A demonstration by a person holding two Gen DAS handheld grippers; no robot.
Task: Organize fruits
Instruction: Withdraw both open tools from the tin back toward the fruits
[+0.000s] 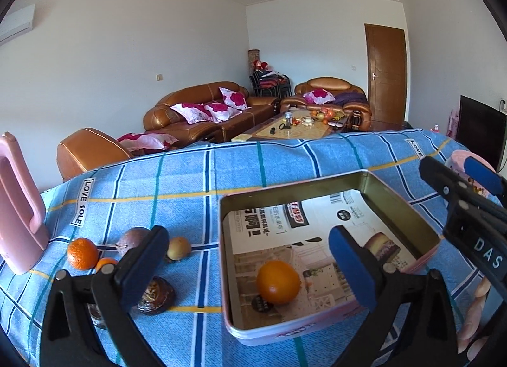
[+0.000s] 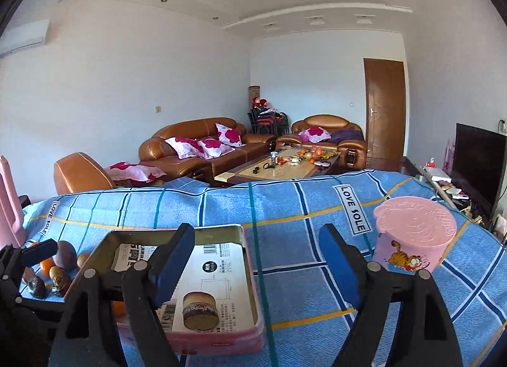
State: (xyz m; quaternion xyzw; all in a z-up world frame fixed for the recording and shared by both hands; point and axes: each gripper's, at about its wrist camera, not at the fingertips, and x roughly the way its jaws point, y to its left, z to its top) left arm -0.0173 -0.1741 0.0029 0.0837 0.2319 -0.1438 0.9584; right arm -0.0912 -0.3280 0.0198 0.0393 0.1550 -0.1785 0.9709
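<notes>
From the left wrist, the left gripper [image 1: 250, 259] stood wide apart with nothing between its pads. Just beyond it an orange [image 1: 278, 281] lay alone inside the tin tray [image 1: 431, 234], on the printed sheet lining its floor. On the blue checked cloth [image 1: 190, 183] to the tray's left waited a tangerine [image 1: 82, 253], a dark purple fruit [image 1: 131, 238], a yellowish fruit [image 1: 179, 248] and a brown glossy piece [image 1: 157, 295]. The round fruits looked firm but likely to roll, so a grip across the widest middle would suit them; the smooth skins might slip.

From the right wrist, the right gripper [image 2: 256, 272] was also spread and empty, above the tray's right edge and the cloth. The loose fruits showed at far left, and a pink lidded tub [image 2: 413, 237] stood to the right.
</notes>
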